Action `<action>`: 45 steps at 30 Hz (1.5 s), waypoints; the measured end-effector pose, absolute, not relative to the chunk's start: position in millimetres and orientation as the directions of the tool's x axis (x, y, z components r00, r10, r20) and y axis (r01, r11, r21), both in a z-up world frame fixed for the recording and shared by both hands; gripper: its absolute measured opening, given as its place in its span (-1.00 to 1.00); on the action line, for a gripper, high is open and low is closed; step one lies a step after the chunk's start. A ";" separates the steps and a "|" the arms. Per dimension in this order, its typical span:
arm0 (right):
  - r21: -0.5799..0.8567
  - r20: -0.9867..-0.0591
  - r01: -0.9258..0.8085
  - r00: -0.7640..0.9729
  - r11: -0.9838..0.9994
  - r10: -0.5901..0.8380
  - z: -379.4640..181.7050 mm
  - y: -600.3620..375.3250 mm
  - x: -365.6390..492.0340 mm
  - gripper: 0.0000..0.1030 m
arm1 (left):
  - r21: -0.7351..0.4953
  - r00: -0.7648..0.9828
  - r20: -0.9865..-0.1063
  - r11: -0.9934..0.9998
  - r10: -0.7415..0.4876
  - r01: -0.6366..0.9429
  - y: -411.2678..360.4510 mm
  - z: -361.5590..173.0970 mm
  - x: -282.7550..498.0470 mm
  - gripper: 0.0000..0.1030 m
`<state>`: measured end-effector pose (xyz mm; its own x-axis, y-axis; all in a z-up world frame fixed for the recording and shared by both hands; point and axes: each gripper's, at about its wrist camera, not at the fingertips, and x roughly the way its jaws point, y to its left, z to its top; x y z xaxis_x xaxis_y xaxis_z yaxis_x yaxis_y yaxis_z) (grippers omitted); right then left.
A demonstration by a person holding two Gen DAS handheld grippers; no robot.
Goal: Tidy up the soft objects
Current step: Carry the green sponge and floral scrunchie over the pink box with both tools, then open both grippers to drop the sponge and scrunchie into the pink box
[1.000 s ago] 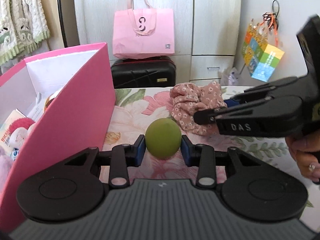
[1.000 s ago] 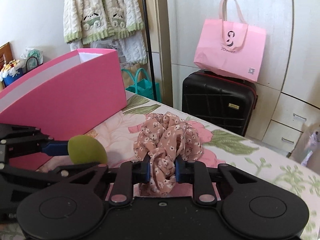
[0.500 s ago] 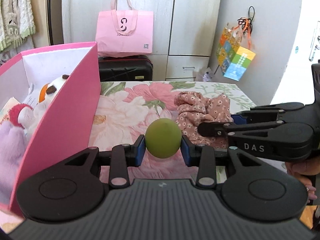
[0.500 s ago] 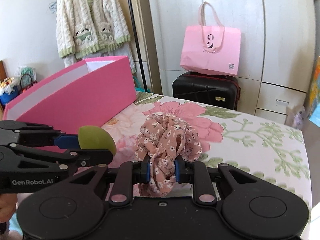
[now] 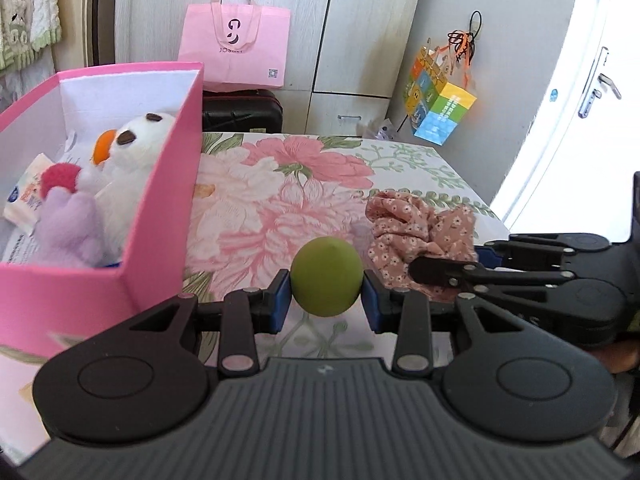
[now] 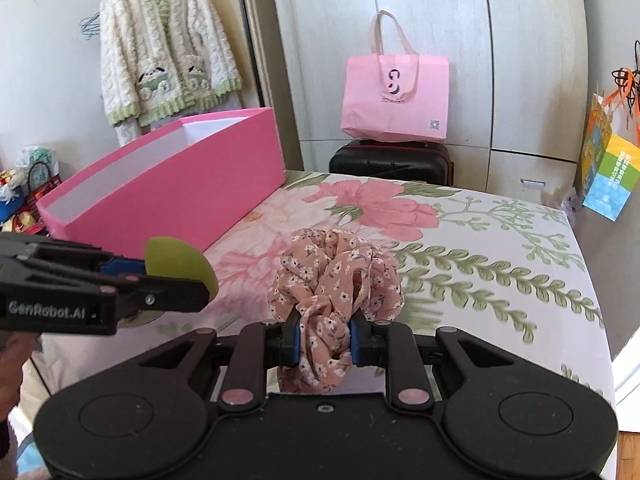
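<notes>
My left gripper [image 5: 326,296] is shut on a green sponge ball [image 5: 327,276], held above the floral bedspread [image 5: 280,196]. My right gripper [image 6: 323,340] is shut on a pink floral scrunchie [image 6: 336,276] that bunches up above its blue pads. From the left wrist view the right gripper [image 5: 412,268] reaches in from the right with the scrunchie [image 5: 416,228] in it. The right wrist view has the left gripper [image 6: 204,280] and the ball [image 6: 176,258] at its left. A pink box [image 5: 160,216] stands to the left, holding a white plush [image 5: 128,160], a purple plush [image 5: 72,228] and a red pompom [image 5: 58,176].
A black suitcase [image 6: 392,160] with a pink tote bag [image 6: 396,96] on it stands past the bed's far edge, before white cupboards. A colourful gift bag [image 5: 440,108] hangs at the right. A fluffy cardigan [image 6: 164,48] hangs behind the box [image 6: 168,196]. The bed's right edge [image 6: 596,308] drops off.
Both grippers have drawn back and swung with their loads still gripped. The pink box's inside and its plush toys have come into the left wrist view; more of the bedspread shows.
</notes>
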<state>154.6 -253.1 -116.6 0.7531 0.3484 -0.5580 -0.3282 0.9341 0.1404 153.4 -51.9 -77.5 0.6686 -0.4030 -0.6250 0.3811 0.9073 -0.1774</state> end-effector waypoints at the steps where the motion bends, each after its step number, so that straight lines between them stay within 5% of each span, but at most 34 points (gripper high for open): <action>1: 0.133 -0.549 -0.347 0.754 0.929 0.360 -114.3 -250.6 146.6 -0.52 | -0.171 0.670 -0.626 0.909 -0.398 0.380 -49.3 -76.4 149.8 -0.29; 15: 0.137 -0.451 -0.480 0.749 0.867 0.486 -72.4 -203.2 84.3 -0.51 | -0.195 0.712 -0.557 0.901 -0.427 0.388 20.0 -34.0 91.7 -0.29; 28: 0.126 -0.384 -0.624 0.686 0.771 0.618 -19.7 -126.4 131.8 -0.48 | -0.144 0.833 -0.475 0.959 -0.283 0.244 88.0 10.9 117.1 -0.29; 45: 0.246 -0.489 -0.719 0.488 0.650 0.724 -15.1 -67.8 278.7 -0.45 | -0.087 0.768 -0.615 0.983 -0.178 0.159 133.2 -5.8 235.9 -0.28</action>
<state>278.7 -67.8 -15.1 0.4877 0.7236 -0.4885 -0.7189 0.6503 0.2456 235.9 133.2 -5.8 0.7679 -0.1785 -0.6152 0.1591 0.9834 -0.0867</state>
